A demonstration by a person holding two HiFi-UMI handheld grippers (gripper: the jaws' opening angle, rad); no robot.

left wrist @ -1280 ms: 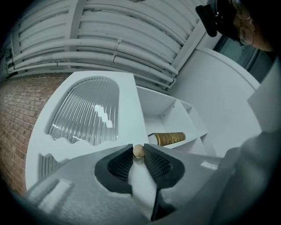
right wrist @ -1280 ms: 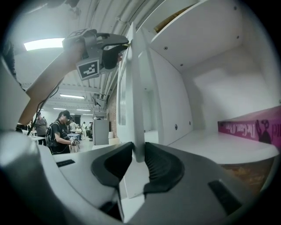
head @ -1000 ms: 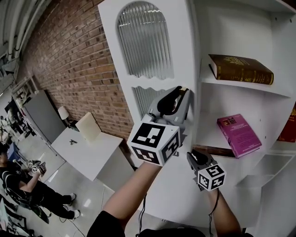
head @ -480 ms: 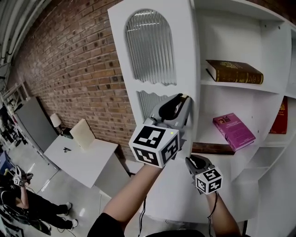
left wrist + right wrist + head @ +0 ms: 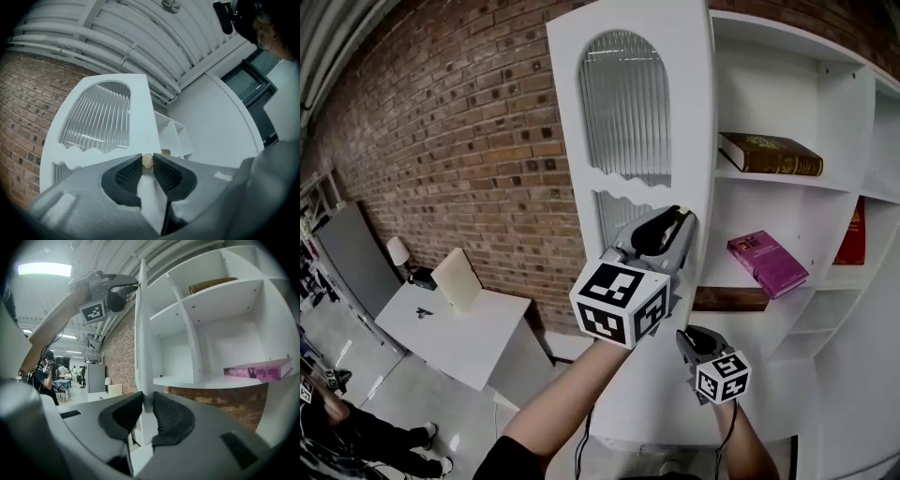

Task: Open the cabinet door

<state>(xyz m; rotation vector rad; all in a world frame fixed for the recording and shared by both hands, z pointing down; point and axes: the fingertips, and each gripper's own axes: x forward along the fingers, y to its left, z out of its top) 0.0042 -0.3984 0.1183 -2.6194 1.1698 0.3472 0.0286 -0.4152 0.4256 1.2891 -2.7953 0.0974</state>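
Door (image 5: 689, 112) of the white cabinet (image 5: 797, 84) stands swung out. In the head view the shelves lie exposed to its right and a brick wall (image 5: 469, 159) is behind it on the left. Door face: 1 arched ribbed glass panel (image 5: 625, 103) up top, and a 2nd ribbed panel (image 5: 614, 216) below a wavy rail. From the right gripper view the door shows edge-on, as a thin white upright strip.

Left gripper (image 5: 680, 217) is at the door's free edge, about mid-height, tipped slightly upward. Its jaws are pinched on a small brass-coloured knob (image 5: 147, 161). The left gripper view shows the knob caught right at the jaw tips, with both pads touching it.

Right gripper (image 5: 692, 335) is lower on the same edge, below the left one, and roughly level. Its jaws are closing with the door edge between them. The right gripper view shows a pad against each of the strip's 2 faces.

Both marker cubes face the head camera. A bare forearm (image 5: 572, 394) runs up to the left gripper from the frame's bottom.

Shelves:
- Brown book (image 5: 769, 153) lies flat on the upper shelf.
- Pink book (image 5: 767, 262) lies flat on the shelf beneath.
- Red book (image 5: 851, 232) stands in the bay further right.

Room at left: a white table (image 5: 450, 328) near the wall, with a small lamp (image 5: 398, 251) behind it. A person (image 5: 356, 441) is partly in frame at bottom left.
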